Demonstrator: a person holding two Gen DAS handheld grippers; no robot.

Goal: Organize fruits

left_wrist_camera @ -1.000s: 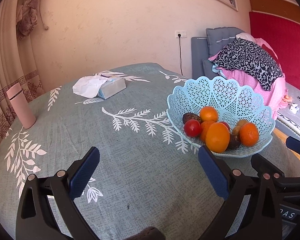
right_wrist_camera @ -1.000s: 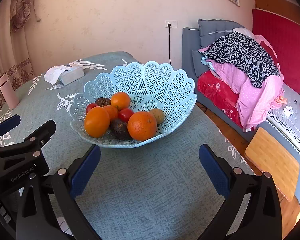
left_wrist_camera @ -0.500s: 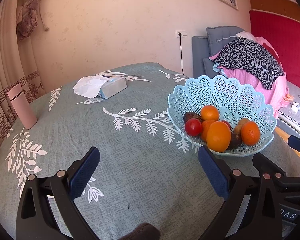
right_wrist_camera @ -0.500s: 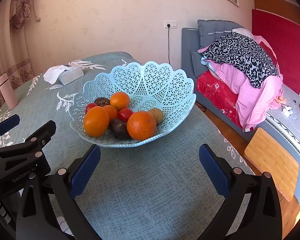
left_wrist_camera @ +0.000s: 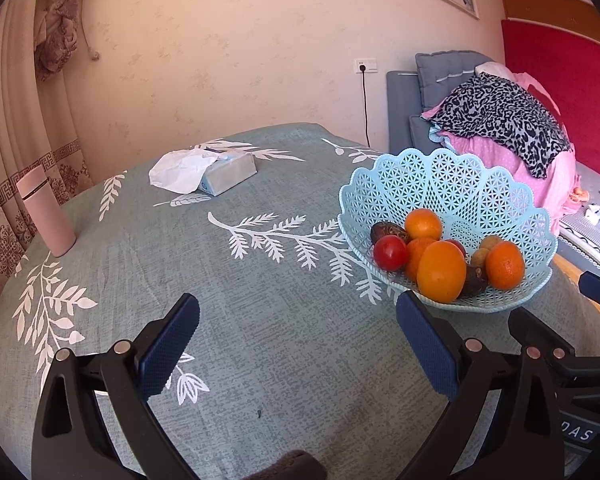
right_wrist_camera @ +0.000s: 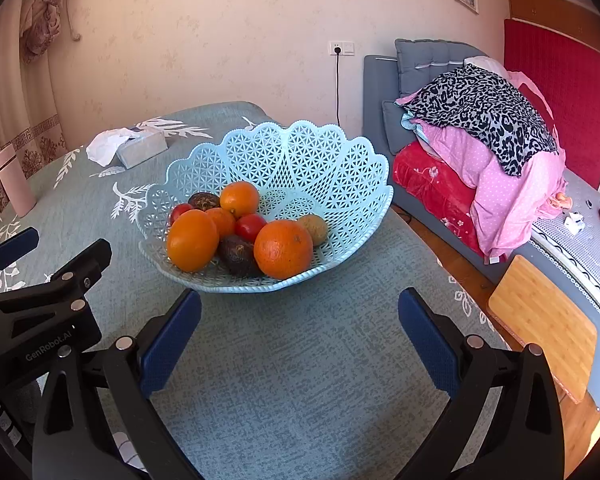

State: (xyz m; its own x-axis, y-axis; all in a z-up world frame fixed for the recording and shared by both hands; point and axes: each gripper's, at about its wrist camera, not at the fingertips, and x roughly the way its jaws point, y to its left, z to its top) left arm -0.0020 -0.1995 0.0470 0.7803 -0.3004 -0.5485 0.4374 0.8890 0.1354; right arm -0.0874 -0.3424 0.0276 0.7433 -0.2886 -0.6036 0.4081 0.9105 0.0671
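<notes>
Fruit: four oranges, two red tomatoes, two dark wrinkled fruits and one or two small tan ones lie heaped in the near half of the basket; the front large orange (right_wrist_camera: 192, 240) touches a dark fruit (right_wrist_camera: 238, 255), which touches another orange (right_wrist_camera: 283, 249).
Tomatoes: one (right_wrist_camera: 250, 227) sits in the middle of the pile, the other (left_wrist_camera: 390, 253) at its left edge.
Tan fruit: a round one (right_wrist_camera: 313, 230) lies to the right of the pile; the left wrist view seems to show two, though it is too small to be sure.
Basket: pale blue openwork basket (right_wrist_camera: 332, 168) with a scalloped rim, standing on the table near its right edge; its far half is bare.
Table: covered in a grey-green cloth with white leaf sprigs (left_wrist_camera: 260, 280).
Right gripper (right_wrist_camera: 299, 326): jaws spread wide, holding nothing, just in front of the basket.
Left gripper (left_wrist_camera: 298, 344): jaws likewise spread wide and empty, over bare cloth to the left of the basket.
Tissue box (left_wrist_camera: 229, 172): far side of the table, a white tissue spilling from it.
Pink bottle (left_wrist_camera: 46, 211): upright at the left edge, well apart from the basket.
Beyond: a bed piled with pink and leopard-print bedding (right_wrist_camera: 488, 120).
</notes>
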